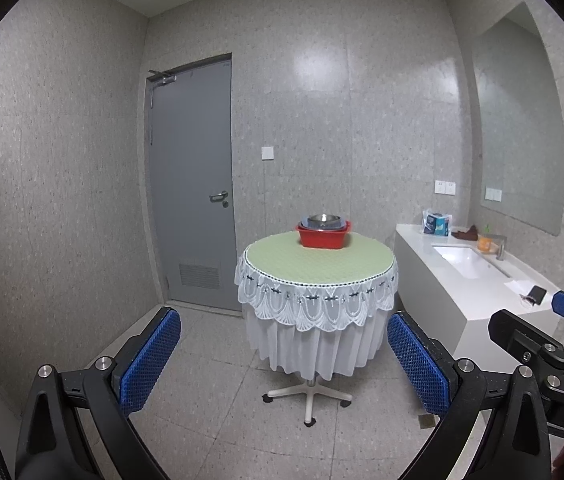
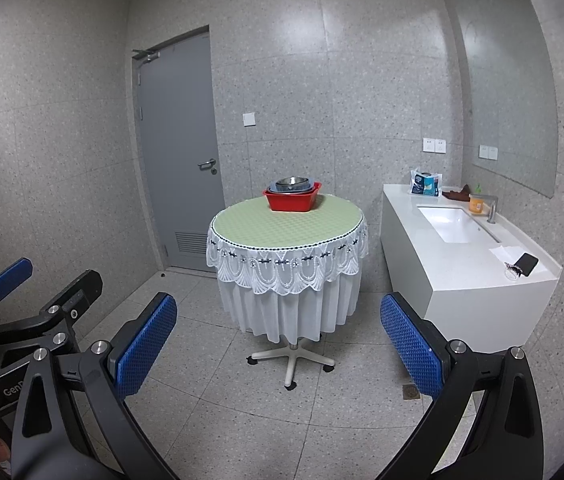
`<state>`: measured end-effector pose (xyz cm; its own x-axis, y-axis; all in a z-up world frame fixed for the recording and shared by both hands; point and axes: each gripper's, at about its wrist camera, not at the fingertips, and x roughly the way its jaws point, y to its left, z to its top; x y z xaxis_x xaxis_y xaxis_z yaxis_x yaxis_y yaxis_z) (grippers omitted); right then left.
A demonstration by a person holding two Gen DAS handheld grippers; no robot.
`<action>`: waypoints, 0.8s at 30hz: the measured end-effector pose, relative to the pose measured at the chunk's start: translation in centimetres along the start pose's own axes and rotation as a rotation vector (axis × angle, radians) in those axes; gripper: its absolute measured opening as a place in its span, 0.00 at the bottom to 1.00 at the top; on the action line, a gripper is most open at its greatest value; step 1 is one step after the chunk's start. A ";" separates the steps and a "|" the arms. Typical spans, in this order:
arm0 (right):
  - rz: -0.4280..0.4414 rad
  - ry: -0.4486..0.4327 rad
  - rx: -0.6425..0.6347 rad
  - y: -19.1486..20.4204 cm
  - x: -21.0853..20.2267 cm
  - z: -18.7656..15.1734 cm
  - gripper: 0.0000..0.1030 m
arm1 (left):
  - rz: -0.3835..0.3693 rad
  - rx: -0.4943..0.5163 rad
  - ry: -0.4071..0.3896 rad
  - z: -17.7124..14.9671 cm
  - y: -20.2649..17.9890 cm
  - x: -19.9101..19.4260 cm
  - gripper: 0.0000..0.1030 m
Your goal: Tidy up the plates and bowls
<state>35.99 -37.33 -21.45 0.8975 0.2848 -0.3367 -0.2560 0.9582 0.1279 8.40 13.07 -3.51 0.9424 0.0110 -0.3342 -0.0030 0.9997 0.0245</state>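
A red plastic basin (image 1: pixel 323 237) (image 2: pixel 292 199) stands at the far side of a round table (image 1: pixel 314 260) (image 2: pixel 286 226) with a green top and white lace cloth. A blue dish and a metal bowl (image 1: pixel 323 219) (image 2: pixel 292 182) are stacked inside the basin. My left gripper (image 1: pixel 284 350) is open and empty, held well short of the table above the floor. My right gripper (image 2: pixel 278 340) is open and empty, also well short of the table. Each gripper shows at the edge of the other's view.
A white sink counter (image 1: pixel 462 280) (image 2: pixel 462 248) stands to the right with a basin, tap, orange cup (image 2: pixel 476 203), tissue pack and phone (image 2: pixel 526 263). A grey door (image 1: pixel 192 184) is at the back left. The table stands on a wheeled base (image 2: pixel 292 360). A floor drain (image 2: pixel 411 391) lies by the counter.
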 end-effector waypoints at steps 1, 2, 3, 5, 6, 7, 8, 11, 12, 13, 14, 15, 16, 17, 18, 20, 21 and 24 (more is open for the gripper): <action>0.002 0.001 0.000 0.0 0.0 0.0 1.00 | -0.002 0.000 -0.001 -0.2 0.1 0.2 0.99; 0.000 0.001 0.001 0.0 0.0 0.0 1.00 | -0.003 -0.002 0.001 -0.3 0.1 0.5 0.99; -0.001 0.001 0.001 0.0 0.0 0.0 1.00 | -0.003 -0.003 0.002 -0.4 0.1 0.6 0.99; 0.000 0.002 -0.001 -0.2 0.0 0.0 1.00 | -0.004 -0.004 0.005 -0.5 0.0 1.0 0.99; 0.001 0.003 0.000 -0.1 0.0 0.0 1.00 | -0.004 -0.004 0.005 -0.5 0.0 1.0 0.99; 0.002 0.002 0.000 -0.1 0.0 0.0 1.00 | -0.002 -0.003 0.005 -0.5 0.0 1.1 0.99; 0.001 0.002 0.000 -0.1 0.1 0.0 1.00 | -0.002 -0.003 0.005 -0.5 0.0 1.2 0.99; 0.002 0.003 -0.002 -0.2 0.1 0.0 1.00 | -0.002 -0.004 0.006 -0.5 -0.1 1.6 0.99; 0.001 0.003 -0.002 -0.1 0.1 0.0 1.00 | -0.001 -0.004 0.007 -0.6 -0.1 1.6 0.99; 0.001 0.003 -0.002 -0.1 0.1 0.0 1.00 | 0.000 -0.004 0.007 -0.6 -0.1 1.8 0.99; 0.002 0.006 -0.002 -0.2 0.2 0.0 1.00 | 0.001 -0.004 0.007 -0.6 -0.2 1.8 0.99; 0.004 0.007 0.000 -0.2 0.2 0.0 1.00 | 0.001 -0.002 0.009 -0.6 -0.2 2.0 0.99; 0.004 0.008 0.001 -0.4 0.3 0.0 1.00 | 0.001 -0.001 0.009 -0.6 -0.3 2.2 0.99; 0.004 0.008 0.000 -0.4 0.4 0.0 1.00 | 0.002 -0.001 0.008 -0.6 -0.4 2.1 0.99; 0.005 0.009 0.000 -0.5 0.4 0.0 1.00 | 0.003 -0.002 0.010 -0.6 -0.4 2.3 0.99; 0.005 0.009 0.000 -0.5 0.4 0.0 1.00 | 0.002 -0.001 0.010 -0.5 -0.5 2.6 0.99; 0.005 0.009 -0.001 -0.6 0.5 0.0 1.00 | 0.003 -0.002 0.011 -0.4 -0.5 2.7 0.99; 0.006 0.009 0.001 -0.6 0.5 0.0 1.00 | 0.004 -0.001 0.009 -0.5 -0.6 2.9 0.99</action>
<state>36.55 -37.73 -21.66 0.8926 0.2908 -0.3446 -0.2610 0.9564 0.1310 11.00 12.52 -4.99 0.9393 0.0154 -0.3428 -0.0073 0.9997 0.0247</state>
